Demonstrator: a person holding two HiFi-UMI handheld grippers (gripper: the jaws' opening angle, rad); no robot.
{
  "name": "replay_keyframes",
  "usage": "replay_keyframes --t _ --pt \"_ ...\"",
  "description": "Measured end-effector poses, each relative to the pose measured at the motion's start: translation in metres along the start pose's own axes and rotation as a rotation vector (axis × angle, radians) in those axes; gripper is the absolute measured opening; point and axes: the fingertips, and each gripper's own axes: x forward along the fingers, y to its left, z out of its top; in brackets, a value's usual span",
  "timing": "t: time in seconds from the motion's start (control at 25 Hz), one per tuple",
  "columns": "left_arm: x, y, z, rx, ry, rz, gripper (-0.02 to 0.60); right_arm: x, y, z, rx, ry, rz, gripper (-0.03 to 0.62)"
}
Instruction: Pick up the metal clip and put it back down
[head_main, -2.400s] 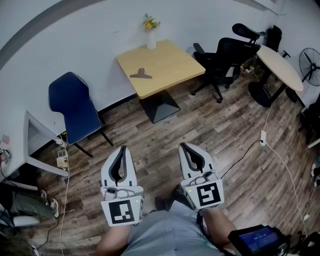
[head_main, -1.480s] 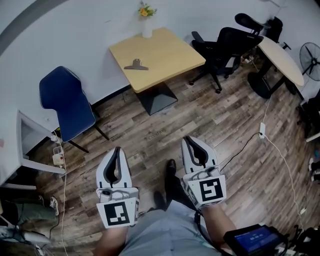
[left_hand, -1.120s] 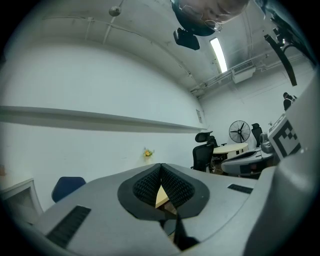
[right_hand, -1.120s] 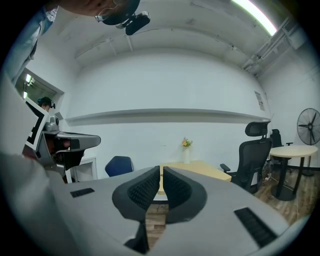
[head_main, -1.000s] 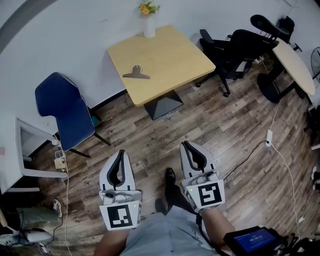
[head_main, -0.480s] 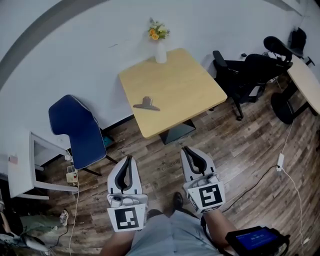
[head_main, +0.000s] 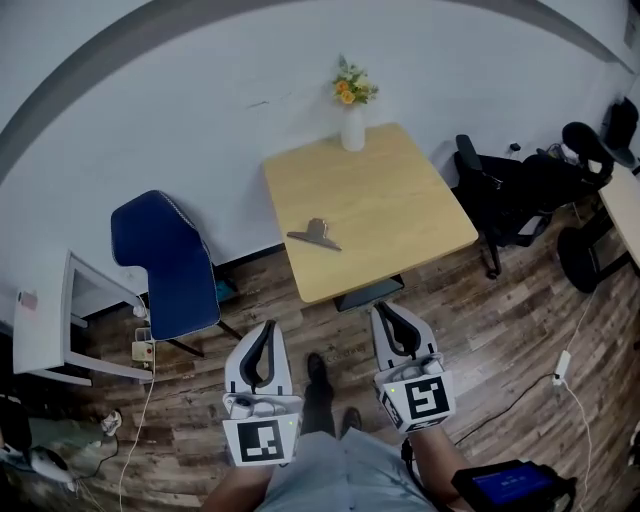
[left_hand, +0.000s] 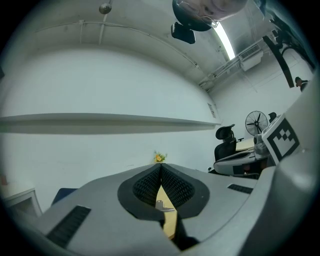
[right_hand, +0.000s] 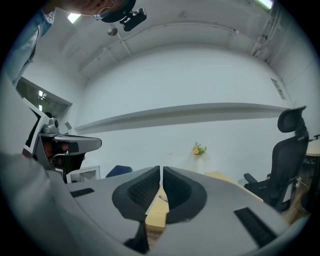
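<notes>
The grey metal clip (head_main: 315, 235) lies at nine o'clock on the square wooden table (head_main: 400, 215), well beyond the left gripper (head_main: 266, 330) and right gripper (head_main: 388, 312), both closed and empty; likely light, stiff, slick, best gripped by its raised handle.

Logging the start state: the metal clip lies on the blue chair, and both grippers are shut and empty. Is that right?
No. The metal clip lies on the wooden table, not the blue chair; the head view shows it. The left gripper and right gripper are shut and empty, as stated.
</notes>
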Motion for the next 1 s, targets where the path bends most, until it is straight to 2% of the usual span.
replay_keyframes --t 0.2,0.56,0.76,1.0 --pt "0.045 0.024 -0.029 -0.035 0.044 0.015 0.018 0.052 -0.006 -0.022 0.004 0.052 0.026 0.051" --pt "0.164 0.087 -0.076 -0.072 0.115 0.025 0.018 0.177 -0.038 -0.057 0.024 0.137 0.036 0.051" --pt "0.22 0.129 -0.076 -0.077 0.097 0.026 0.018 0.244 -0.046 -0.048 0.006 0.123 0.043 0.051" --pt "0.263 0.164 -0.051 -0.097 0.017 0.017 0.018 0.29 -0.048 -0.012 -0.049 0.085 0.028 0.051"
